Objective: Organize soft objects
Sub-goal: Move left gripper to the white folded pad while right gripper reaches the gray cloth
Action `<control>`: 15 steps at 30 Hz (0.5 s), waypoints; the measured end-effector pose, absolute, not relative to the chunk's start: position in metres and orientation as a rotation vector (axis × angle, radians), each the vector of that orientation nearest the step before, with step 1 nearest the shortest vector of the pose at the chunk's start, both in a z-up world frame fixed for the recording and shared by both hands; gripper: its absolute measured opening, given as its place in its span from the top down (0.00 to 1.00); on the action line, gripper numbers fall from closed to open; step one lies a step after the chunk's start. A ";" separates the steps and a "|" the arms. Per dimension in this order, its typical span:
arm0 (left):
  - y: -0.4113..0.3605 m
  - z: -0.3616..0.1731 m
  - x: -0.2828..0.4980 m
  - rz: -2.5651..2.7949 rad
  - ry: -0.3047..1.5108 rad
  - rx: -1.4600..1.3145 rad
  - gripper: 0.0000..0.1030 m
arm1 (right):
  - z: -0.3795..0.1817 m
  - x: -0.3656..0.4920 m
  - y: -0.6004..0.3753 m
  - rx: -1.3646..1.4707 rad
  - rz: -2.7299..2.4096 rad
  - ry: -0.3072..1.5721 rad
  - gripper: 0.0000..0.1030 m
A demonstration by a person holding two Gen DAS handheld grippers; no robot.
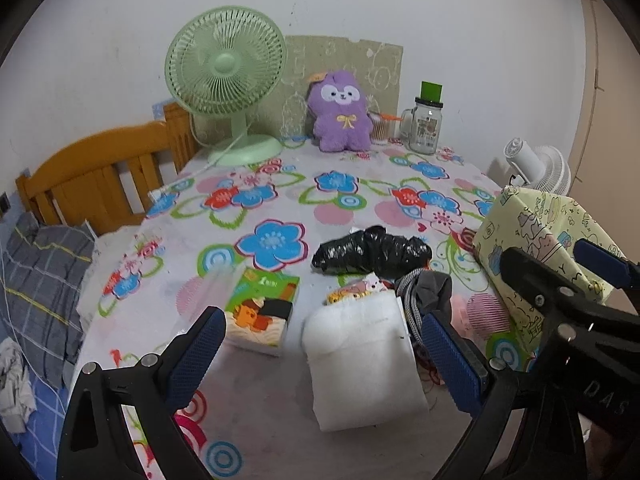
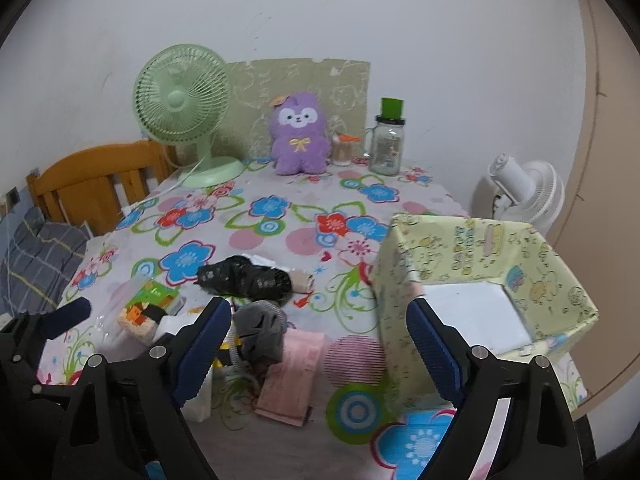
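Observation:
My left gripper (image 1: 324, 328) is open and empty, just above a white foam pad (image 1: 364, 360) on the flowered table. A tissue pack (image 1: 262, 310), a black plastic bundle (image 1: 372, 250) and a grey cloth (image 1: 432, 288) lie around it. My right gripper (image 2: 320, 340) is open and empty, above the grey cloth (image 2: 260, 330) and a pink towel (image 2: 292, 376). The yellow patterned box (image 2: 480, 288) stands open at the right, white inside; it also shows in the left wrist view (image 1: 536, 232). A purple plush toy (image 1: 340, 114) sits at the back.
A green fan (image 1: 226, 76), a glass jar (image 1: 426, 124) and a patterned board (image 1: 348, 64) stand along the wall. A white fan (image 2: 524, 188) is beyond the table's right edge. A wooden bed frame (image 1: 100, 176) and bedding are at left.

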State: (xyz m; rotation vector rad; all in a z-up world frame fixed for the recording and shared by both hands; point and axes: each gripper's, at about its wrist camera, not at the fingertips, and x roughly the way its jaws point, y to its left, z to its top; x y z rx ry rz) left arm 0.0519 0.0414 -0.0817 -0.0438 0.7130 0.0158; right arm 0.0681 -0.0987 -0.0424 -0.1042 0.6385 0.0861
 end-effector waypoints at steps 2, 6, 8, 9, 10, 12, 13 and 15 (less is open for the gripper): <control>0.042 -0.085 0.053 0.011 0.725 -0.055 0.04 | -0.046 0.070 -0.094 -0.112 0.105 0.645 0.12; 0.042 -0.093 0.057 0.003 0.746 -0.070 0.06 | -0.052 0.072 -0.086 -0.127 0.123 0.662 0.16; 0.042 -0.097 0.059 -0.001 0.762 -0.079 0.09 | -0.057 0.075 -0.083 -0.133 0.132 0.679 0.17; 0.042 -0.099 0.060 -0.005 0.768 -0.083 0.09 | -0.059 0.076 -0.082 -0.136 0.135 0.687 0.17; 0.041 -0.101 0.062 -0.009 0.777 -0.085 0.09 | -0.062 0.078 -0.080 -0.138 0.139 0.697 0.18; 0.040 -0.105 0.064 -0.015 0.789 -0.088 0.10 | -0.066 0.082 -0.078 -0.138 0.145 0.711 0.18; 0.040 -0.107 0.065 -0.018 0.794 -0.088 0.11 | -0.068 0.083 -0.077 -0.140 0.148 0.716 0.19; 0.039 -0.110 0.068 -0.022 0.805 -0.087 0.12 | -0.072 0.087 -0.075 -0.144 0.152 0.731 0.20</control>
